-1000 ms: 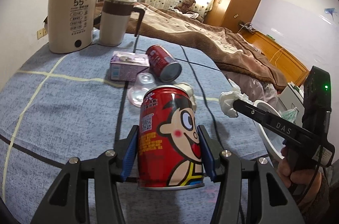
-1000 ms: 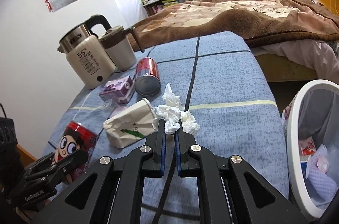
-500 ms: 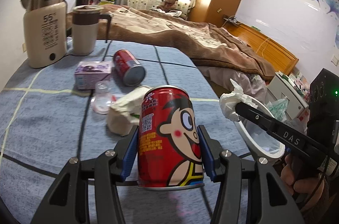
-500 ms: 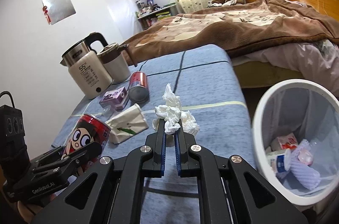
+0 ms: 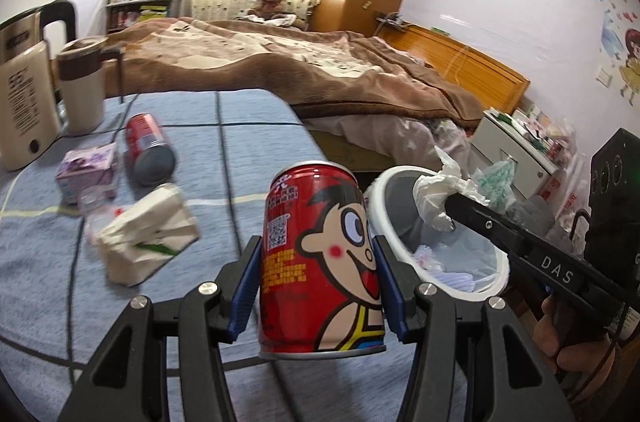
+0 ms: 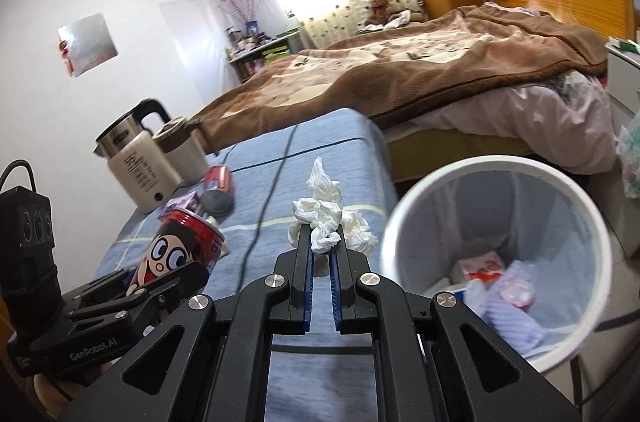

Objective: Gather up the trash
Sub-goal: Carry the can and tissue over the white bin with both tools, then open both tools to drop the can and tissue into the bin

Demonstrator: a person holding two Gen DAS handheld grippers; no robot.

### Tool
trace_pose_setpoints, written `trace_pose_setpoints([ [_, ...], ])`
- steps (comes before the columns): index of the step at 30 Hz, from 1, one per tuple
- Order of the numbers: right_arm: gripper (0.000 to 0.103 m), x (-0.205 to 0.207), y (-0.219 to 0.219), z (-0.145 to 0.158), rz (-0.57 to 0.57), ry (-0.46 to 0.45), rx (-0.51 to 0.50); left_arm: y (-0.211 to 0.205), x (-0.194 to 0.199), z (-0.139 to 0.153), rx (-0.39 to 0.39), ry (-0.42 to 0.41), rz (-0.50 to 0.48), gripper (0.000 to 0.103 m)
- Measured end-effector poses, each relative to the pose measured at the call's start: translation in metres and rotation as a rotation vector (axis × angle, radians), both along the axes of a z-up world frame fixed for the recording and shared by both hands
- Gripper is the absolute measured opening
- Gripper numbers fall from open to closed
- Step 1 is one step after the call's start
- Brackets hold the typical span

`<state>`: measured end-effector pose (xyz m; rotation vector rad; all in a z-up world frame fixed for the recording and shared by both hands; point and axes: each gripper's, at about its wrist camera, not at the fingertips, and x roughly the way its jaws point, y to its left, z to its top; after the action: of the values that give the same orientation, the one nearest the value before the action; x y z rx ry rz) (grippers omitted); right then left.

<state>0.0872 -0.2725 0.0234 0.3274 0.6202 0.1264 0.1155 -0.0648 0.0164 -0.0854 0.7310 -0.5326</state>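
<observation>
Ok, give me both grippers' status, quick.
Left gripper: shut on the red can.
Right gripper: shut on the crumpled tissue.

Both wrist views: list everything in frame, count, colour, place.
cartoon can: 1, red, upright in the left hand-held gripper
crumpled tissue: 1 wad, white, pinched in the right hand-held gripper, beside the bin
trash bin: 1, white rim, grey liner, on the floor off the table's right edge, trash inside
second can: 1, red, lying on its side on the table
small carton: 1, purple, left of the lying can
tissue pack: 1, cream, on the table
clear plastic cup: 1, beside the carton
kettle: 1, cream and steel, far left of the table
mug: 1, cream and brown, next to the kettle
tablecloth: 1, blue
left hand-held gripper: 1, black, blue pads
right hand-held gripper: 1, black, blue pads
</observation>
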Motion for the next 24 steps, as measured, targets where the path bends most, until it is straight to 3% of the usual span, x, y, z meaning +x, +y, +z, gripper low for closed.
trace_pose_setpoints([
  [16, 0.007, -0.016, -0.074, -0.001, -0.152, 0.019, -0.066, -0.090, 0.004, 0.004, 0.065, -0.041, -0.125, 0.056],
  [19, 0.007, -0.016, -0.086, -0.005, -0.183, 0.048, -0.114, -0.109, 0.001, 0.005, 0.114, -0.074, -0.138, 0.056],
  [24, 0.008, -0.012, -0.106, -0.018, -0.218, 0.105, -0.151, -0.129, 0.002, -0.001, 0.116, -0.045, -0.174, 0.056],
])
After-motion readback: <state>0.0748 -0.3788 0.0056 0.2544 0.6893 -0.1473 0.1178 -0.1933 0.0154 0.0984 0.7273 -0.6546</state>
